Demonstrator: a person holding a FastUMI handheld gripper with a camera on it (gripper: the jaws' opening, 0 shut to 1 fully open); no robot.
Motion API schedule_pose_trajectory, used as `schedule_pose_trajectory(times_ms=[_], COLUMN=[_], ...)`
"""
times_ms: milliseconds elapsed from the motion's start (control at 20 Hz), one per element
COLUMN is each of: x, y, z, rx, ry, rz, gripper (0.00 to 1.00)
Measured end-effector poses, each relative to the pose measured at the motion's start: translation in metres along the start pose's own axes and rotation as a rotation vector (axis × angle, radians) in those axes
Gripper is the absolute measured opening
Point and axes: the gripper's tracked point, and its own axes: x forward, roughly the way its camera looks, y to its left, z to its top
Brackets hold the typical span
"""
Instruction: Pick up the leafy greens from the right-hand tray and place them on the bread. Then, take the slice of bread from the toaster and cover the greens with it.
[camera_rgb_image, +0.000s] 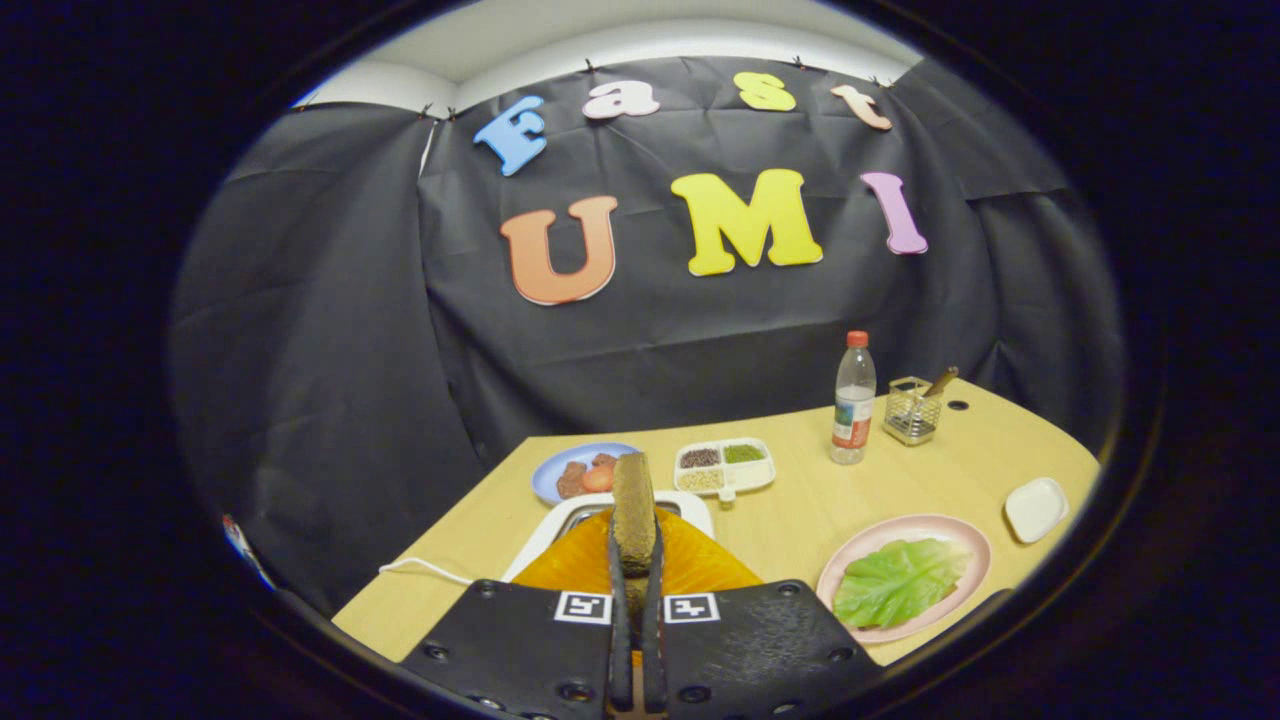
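Tongs (636, 560) clamped edge-on on the bread slice (634, 510), lifted above the orange toaster (640, 570). Greens (900, 582) already lie on the pink plate (955, 530), ahead and right of the tongs. Next: swing right, tip slice flat, centre over greens, lower before releasing. Risk: edge grip lets it pivot.

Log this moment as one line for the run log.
gripper: shut on bread slice, held edge-up | below: toaster | leafy greens: on pink plate, beside the fingers | step: greens not yet covered
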Motion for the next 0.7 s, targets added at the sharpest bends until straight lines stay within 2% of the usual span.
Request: schedule_pose_trajectory(times_ms=[200,450,700], x=[-0.023,-0.052,-0.06], y=[0.001,-0.021,-0.087], z=[0.036,0.08,0.077], rx=[0.0,0.036,0.044], ry=[-0.077,-0.156,-0.171], rz=[0.046,0.062,-0.031], gripper=[0.04,0.04,0.04])
